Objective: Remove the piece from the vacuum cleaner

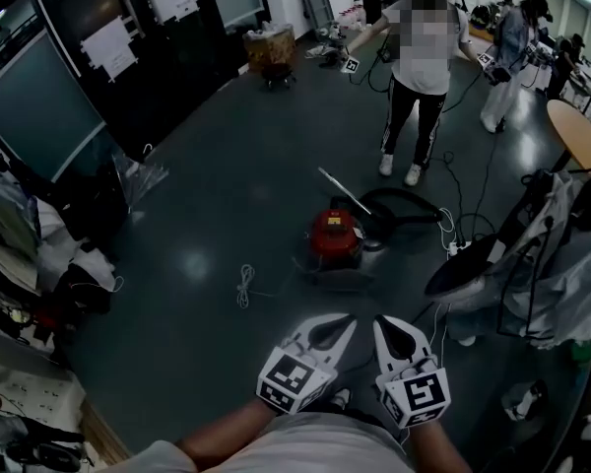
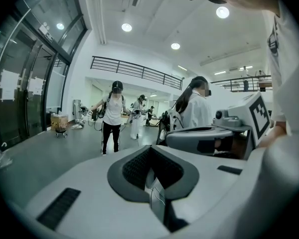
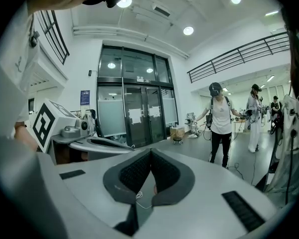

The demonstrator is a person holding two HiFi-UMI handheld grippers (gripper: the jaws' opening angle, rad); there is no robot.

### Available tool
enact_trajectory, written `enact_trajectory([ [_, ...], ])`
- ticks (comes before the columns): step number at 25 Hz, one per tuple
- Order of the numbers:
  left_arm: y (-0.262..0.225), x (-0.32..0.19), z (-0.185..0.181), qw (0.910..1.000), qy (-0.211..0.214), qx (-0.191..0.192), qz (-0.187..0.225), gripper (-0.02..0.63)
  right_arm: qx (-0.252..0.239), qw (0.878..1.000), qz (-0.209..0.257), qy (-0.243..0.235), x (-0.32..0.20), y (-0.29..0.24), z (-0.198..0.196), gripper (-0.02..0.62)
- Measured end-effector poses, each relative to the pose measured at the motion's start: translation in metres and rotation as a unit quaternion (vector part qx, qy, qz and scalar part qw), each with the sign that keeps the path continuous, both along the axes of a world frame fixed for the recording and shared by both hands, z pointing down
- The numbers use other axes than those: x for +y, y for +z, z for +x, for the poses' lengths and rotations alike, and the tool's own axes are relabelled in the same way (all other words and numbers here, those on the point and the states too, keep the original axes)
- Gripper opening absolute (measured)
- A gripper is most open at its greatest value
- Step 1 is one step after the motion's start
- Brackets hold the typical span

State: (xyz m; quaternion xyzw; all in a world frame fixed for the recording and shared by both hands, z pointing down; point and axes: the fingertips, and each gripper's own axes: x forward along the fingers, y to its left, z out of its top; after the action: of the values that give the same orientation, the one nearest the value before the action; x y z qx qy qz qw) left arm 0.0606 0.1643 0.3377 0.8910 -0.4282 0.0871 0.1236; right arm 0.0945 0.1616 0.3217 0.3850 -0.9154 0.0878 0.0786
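While both tools hang low at the bottom centre of the head view, just above the person's pale shirt, neither one holds anything. The left gripper (image 1: pixel 330 330) points up and to the right. Its jaws meet at the tips with nothing between them, and its own view shows only floor through the gap behind the tips. The right gripper (image 1: pixel 394 333) sits just beside it, jaws likewise closed tip to tip and empty. Their marker cubes lie side by side nearest the camera.

Past the tips, on the dark glossy floor (image 1: pixel 207 185), a loose white cable (image 1: pixel 244 286) lies bunched left of centre. Beyond it, near the middle of the frame, stands the vacuum cleaner (image 1: pixel 335 236), a red canister well apart from both grippers. A black hose (image 1: pixel 404 200) loops from it toward the right, and a thin metal tube (image 1: pixel 341 189) slants just behind the canister. A white power strip (image 1: pixel 451 247) lies to the right of the hose.

At the right edge stands a rack of pale clothing (image 1: pixel 561 264), with a round wooden table (image 1: pixel 579 131) above it in the frame. Farther off, at upper centre, a person in a white top (image 1: pixel 417 77) stands with arms out, and another person (image 1: pixel 512 62) stands in the upper right. A brown box on castors (image 1: pixel 271 47) sits near the dark glass doors (image 1: pixel 39 106) in the upper left.
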Motion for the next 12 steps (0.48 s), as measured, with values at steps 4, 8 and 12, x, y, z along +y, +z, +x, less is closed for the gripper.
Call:
enact_trajectory([
  [4, 0.013, -0.024, -0.009, 1.0000, -0.002, -0.004, -0.004, 0.006, 0.003, 1.000, -0.004, -0.007, -0.023, 0.013, -0.008, 0.015],
  [8, 0.034, -0.061, -0.031, 0.9998, 0.005, -0.006, -0.016, 0.006, 0.010, 1.000, -0.008, -0.008, -0.060, 0.031, -0.029, 0.015],
  [12, 0.057, -0.105, -0.049, 0.9995, 0.020, -0.004, -0.025, 0.006, 0.019, 1.000, -0.019, -0.002, -0.105, 0.050, -0.047, 0.015],
])
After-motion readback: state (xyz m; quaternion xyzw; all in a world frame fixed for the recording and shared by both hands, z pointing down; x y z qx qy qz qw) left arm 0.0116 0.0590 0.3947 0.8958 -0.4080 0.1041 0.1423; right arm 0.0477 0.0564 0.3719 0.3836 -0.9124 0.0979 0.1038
